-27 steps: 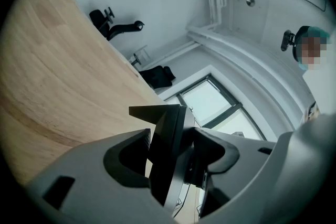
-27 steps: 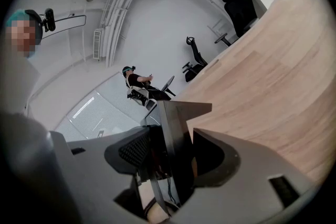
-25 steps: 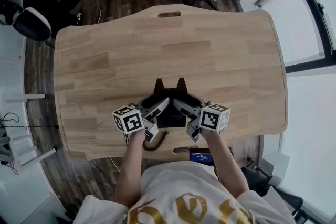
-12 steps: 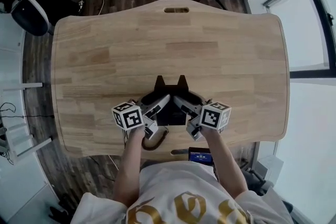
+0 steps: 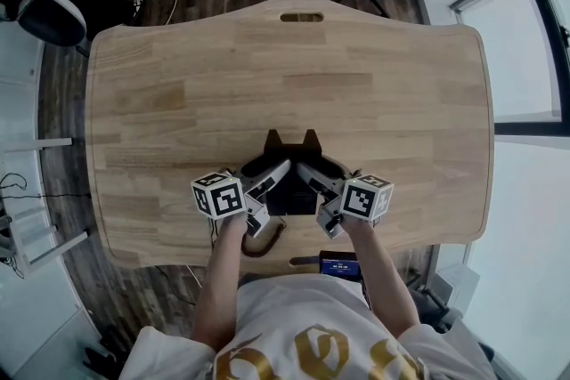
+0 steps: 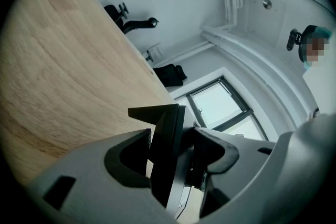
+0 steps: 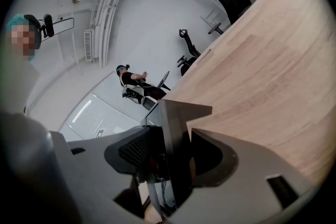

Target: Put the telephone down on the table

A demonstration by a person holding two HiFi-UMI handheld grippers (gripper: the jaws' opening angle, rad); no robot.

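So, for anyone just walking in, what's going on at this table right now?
A person stands at a wooden table with a two-jaw gripper in each hand. The left gripper and the right gripper are each clamped on one side of a black telephone, holding it between them near the table's front edge. These views do not show whether it already rests on the wood.

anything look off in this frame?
Nothing spilled or damaged. The telephone is clamped by the left gripper and the right gripper near the table's near edge. Only oddity: a dark cord loops out below the left gripper at that edge and might snag.
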